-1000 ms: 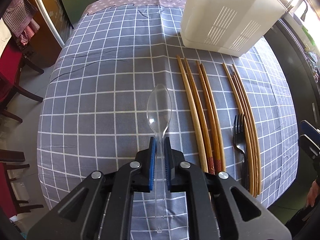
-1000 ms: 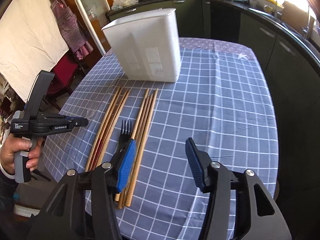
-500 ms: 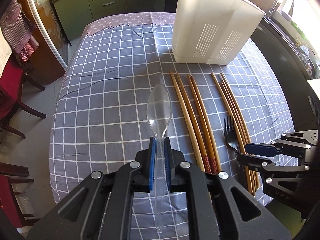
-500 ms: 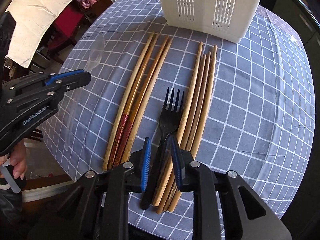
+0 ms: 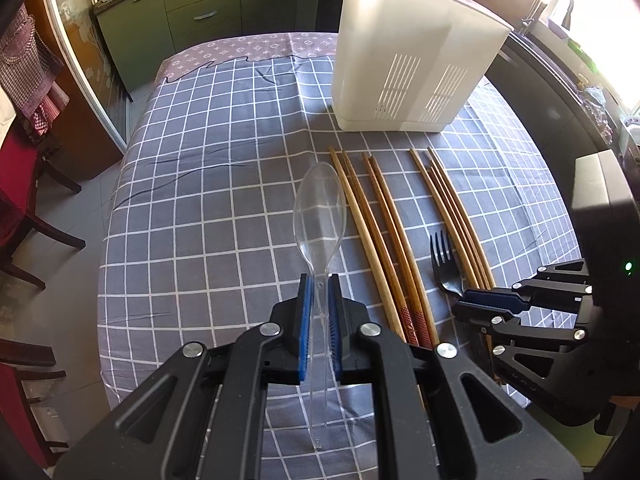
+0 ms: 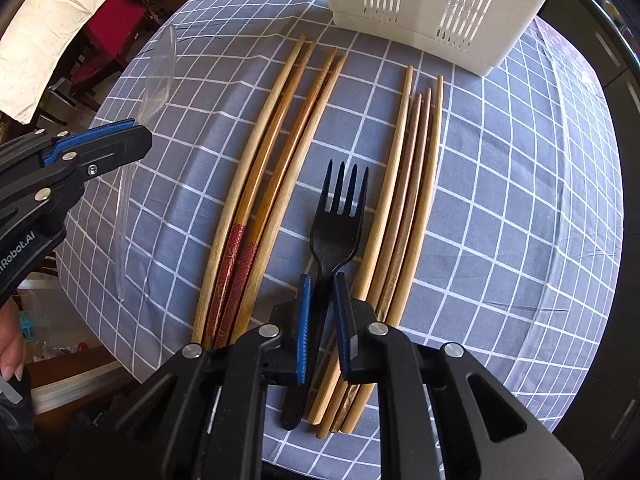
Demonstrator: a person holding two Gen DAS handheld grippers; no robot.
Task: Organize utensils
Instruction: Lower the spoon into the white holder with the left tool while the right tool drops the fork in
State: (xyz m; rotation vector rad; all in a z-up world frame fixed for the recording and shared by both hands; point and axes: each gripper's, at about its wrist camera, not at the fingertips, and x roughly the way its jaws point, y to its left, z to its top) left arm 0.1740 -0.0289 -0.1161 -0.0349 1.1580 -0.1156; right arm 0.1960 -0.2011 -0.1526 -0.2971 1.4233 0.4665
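Gripping a clear plastic spoon (image 5: 319,216) by its handle, left gripper (image 5: 319,284) above the checked bench (image 5: 224,184). Closed around the black fork (image 6: 338,220) handle, right gripper (image 6: 320,280), between two chopstick bundles (image 6: 276,168) before the white utensil holder (image 5: 412,64).

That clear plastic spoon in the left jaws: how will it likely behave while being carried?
The clear spoon looks thin, so probably very light and somewhat bendy. The left gripper pinches only its narrow neck, so it may pivot or slip. Smooth plastic likely gives the pads little grip.
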